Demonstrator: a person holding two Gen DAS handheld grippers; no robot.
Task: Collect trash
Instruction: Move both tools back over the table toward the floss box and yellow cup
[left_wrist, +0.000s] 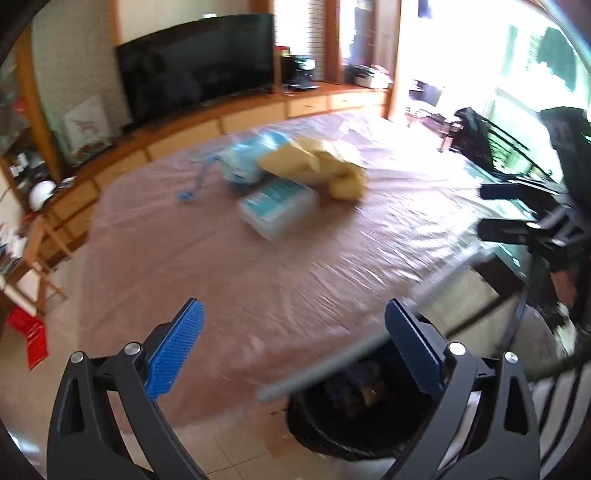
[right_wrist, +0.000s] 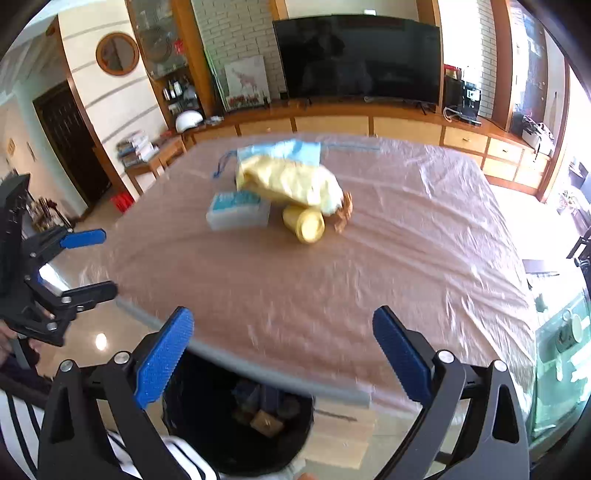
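Trash lies in a pile mid-table: a yellow bag (right_wrist: 291, 182) over a light-blue bag (right_wrist: 295, 149), a clear box with a blue label (right_wrist: 238, 211), a yellow cup on its side (right_wrist: 304, 224) and a brown scrap (right_wrist: 344, 214). The left wrist view shows the yellow bag (left_wrist: 295, 162), the box (left_wrist: 277, 208) and the blue bag (left_wrist: 243, 162). My left gripper (left_wrist: 295, 332) is open and empty at the table's near edge; it also shows in the right wrist view (right_wrist: 90, 264). My right gripper (right_wrist: 282, 339) is open and empty; it shows at the right of the left wrist view (left_wrist: 496, 208). A black-lined bin (right_wrist: 236, 428) with trash stands below the table edge (left_wrist: 354, 417).
The table (right_wrist: 369, 280) is covered in plastic sheet with a grey rim (right_wrist: 295, 380). A TV (right_wrist: 358, 59) on a wooden cabinet (right_wrist: 332, 123) stands behind. A glass-topped table (right_wrist: 561, 362) is at right. A red stool (left_wrist: 29, 334) stands on the tiled floor at left.
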